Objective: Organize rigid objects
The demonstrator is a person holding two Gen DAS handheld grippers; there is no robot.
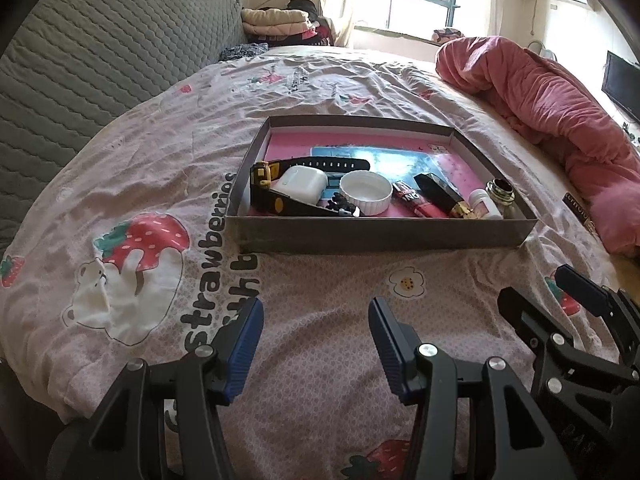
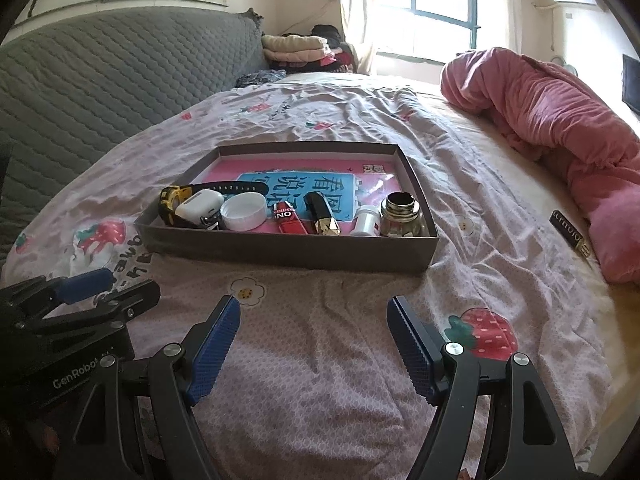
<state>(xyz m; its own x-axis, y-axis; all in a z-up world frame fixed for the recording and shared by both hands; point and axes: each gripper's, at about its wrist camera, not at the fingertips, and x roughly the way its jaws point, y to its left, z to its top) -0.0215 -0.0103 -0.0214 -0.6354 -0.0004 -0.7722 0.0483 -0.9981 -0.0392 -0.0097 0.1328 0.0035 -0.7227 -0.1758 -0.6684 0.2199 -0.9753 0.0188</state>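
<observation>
- Left wrist view: left gripper (image 1: pixel 316 336) hovering over the strawberry-print bedsheet (image 1: pixel 320 380), jaws spread wide, gripping nothing.
- Right gripper (image 1: pixel 560 300) showing at the right edge, just beside the left one; opening hard to read from here.
- Shallow grey box (image 1: pixel 380 236) sitting ahead, mid-bed, well apart from both tools.
- Lying along its near wall, left to right: yellow-and-black watch (image 1: pixel 266 184), white earbud case (image 1: pixel 298 186), white jar lid (image 1: pixel 366 194), red tube (image 1: pixel 410 200), black-and-gold lipstick (image 1: pixel 442 196), small white bottle (image 1: pixel 482 204), glass jar (image 1: pixel 502 196).
- Dark flat case (image 1: pixel 578 208) lying outside the box, far right, next to the pink blanket (image 1: pixel 560 120).
- Right wrist view: right gripper (image 2: pixel 314 340) likewise standing wide apart and holding nothing, above bare sheet.
- Same row inside the grey box (image 2: pixel 288 248); dark flat case (image 2: pixel 570 232) resting loose at the blanket's edge.
- Handling, judging by looks: probably light, stiff, smooth-sided, likely sliding under the pads.
- Best pinching across its narrow width near the middle; soft bedding yielding underneath, so pressing down gently.
- Glass jar (image 2: pixel 400 216) seeming fragile and heavier; lid and bottle light.
</observation>
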